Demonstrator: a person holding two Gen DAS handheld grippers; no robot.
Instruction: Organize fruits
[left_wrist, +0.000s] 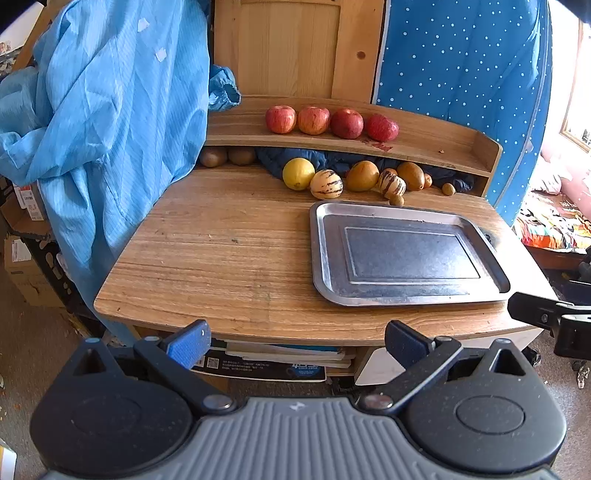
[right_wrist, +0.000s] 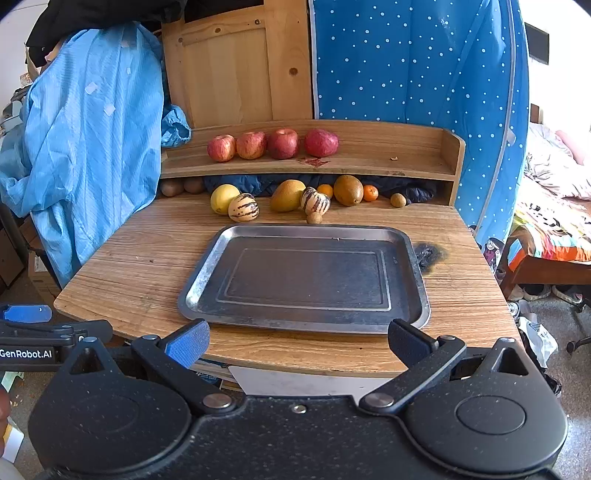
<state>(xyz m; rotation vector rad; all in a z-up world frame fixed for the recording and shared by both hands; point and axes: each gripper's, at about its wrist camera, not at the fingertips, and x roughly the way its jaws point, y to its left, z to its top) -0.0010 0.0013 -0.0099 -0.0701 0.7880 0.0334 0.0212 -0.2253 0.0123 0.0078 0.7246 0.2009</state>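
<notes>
A bare metal tray (right_wrist: 207, 273) (left_wrist: 325, 258) lies on the wooden table (right_wrist: 140, 266) (left_wrist: 221, 258). Behind it sit a yellow lemon (right_wrist: 224, 198) (left_wrist: 298, 173), two striped melons (right_wrist: 243, 208) (right_wrist: 315, 200), brown pears (right_wrist: 287, 195) (right_wrist: 348, 189), small oranges (right_wrist: 370, 192) and kiwis (right_wrist: 314, 218). Several red apples (right_wrist: 252, 144) (left_wrist: 313, 120) line the raised shelf (right_wrist: 388, 147). My left gripper (left_wrist: 297, 341) and right gripper (right_wrist: 298, 341) both hang open before the table's front edge, holding nothing.
A blue coat (left_wrist: 110, 110) (right_wrist: 88, 129) drapes over the table's left side. A dotted blue wardrobe (right_wrist: 417, 62) stands behind on the right, a bed (right_wrist: 550, 229) beyond it. A dark burn mark (right_wrist: 428, 254) lies right of the tray. Books (left_wrist: 288, 356) sit under the tabletop.
</notes>
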